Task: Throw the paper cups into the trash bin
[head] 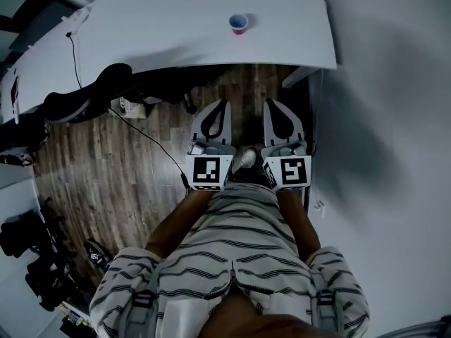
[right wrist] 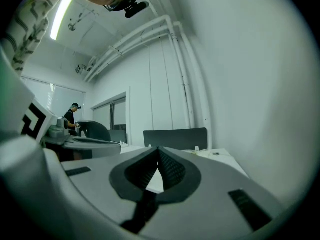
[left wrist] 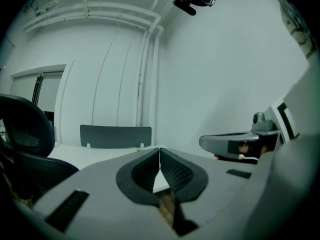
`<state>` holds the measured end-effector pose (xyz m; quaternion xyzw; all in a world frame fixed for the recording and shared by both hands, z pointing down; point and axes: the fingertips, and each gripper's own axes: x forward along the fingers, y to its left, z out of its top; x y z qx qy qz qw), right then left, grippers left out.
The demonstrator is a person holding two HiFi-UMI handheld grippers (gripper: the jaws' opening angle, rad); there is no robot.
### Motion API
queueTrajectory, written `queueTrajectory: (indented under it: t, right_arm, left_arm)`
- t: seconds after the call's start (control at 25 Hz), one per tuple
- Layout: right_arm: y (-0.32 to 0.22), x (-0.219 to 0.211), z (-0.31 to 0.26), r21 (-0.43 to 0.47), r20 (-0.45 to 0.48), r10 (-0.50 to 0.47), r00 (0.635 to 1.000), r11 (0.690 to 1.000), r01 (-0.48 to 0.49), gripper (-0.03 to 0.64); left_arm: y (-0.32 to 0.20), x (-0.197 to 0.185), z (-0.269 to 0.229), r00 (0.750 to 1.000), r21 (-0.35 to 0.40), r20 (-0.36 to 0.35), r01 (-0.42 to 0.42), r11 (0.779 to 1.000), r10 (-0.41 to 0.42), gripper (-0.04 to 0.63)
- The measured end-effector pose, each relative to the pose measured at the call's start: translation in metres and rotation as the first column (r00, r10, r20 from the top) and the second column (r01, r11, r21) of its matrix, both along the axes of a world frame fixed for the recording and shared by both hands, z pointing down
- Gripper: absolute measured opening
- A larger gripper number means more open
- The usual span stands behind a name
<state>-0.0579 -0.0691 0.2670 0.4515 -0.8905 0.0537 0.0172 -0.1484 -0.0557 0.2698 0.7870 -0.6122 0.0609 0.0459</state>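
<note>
Between each pair of jaws sits nothing: the left gripper (left wrist: 160, 154) and the right gripper (right wrist: 158, 153) are both clenched tip to tip, held side by side above the wooden floor (head: 99, 174). Ahead of them, well apart, a paper cup (head: 239, 23) stands upright on the white table (head: 162, 30).

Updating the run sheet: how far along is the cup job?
Done: nothing that shows; one paper cup stands on the white table. In hand: nothing; left tool and right tool are shut, empty, side by side above the wood floor, short of the table. Left: pick up the cup and bin it; no trash bin is in view.
</note>
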Motion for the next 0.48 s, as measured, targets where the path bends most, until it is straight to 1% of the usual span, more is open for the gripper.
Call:
queueTrajectory:
  t: [0.16,0.48]
  right_arm:
    - [-0.017,-0.009,0.003,-0.013,-0.014,0.035,0.999,0.999,-0.035,0.009]
    - [-0.048,-0.026,0.008,-0.036,-0.026,0.147,0.989,0.988,-0.148,0.01]
  left_arm:
    - [-0.019,-0.008,0.003,0.999,-0.01,0.001,-0.038,0.999,0.038,0.025]
    - [-0.06,-0.027,0.009,0.99,-0.027,-0.01,-0.139,0.99,0.139,0.025]
